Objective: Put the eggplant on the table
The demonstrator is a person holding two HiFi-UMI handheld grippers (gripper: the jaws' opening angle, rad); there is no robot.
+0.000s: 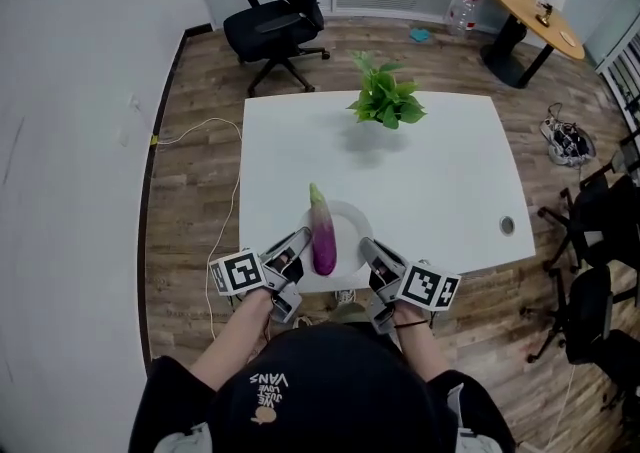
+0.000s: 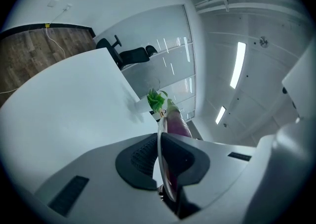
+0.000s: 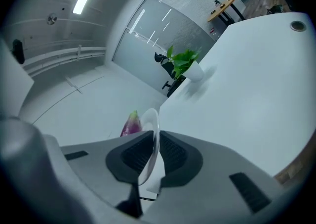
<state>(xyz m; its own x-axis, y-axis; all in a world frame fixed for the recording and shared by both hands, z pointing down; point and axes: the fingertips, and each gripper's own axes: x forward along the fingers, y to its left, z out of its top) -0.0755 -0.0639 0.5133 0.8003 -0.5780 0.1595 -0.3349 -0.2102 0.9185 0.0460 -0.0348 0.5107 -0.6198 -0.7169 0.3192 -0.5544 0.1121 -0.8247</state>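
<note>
A purple eggplant (image 1: 322,231) with a green stem end lies on a white plate (image 1: 352,220) at the near edge of the white table (image 1: 440,181). My left gripper (image 1: 300,243) is shut on the plate's left rim and my right gripper (image 1: 367,250) is shut on its right rim. In the left gripper view the plate's rim (image 2: 160,134) runs between the jaws of the left gripper (image 2: 161,156), with the eggplant (image 2: 177,121) just beyond. The right gripper view shows the plate (image 3: 151,129) pinched in the right gripper (image 3: 154,155), the eggplant (image 3: 130,124) behind it. Whether the plate rests on the table I cannot tell.
A potted green plant (image 1: 385,99) stands at the table's far middle, and a cable hole (image 1: 507,225) sits near the right edge. A black office chair (image 1: 280,11) is beyond the table, a round wooden table (image 1: 535,11) at the far right, dark chairs (image 1: 590,241) to the right.
</note>
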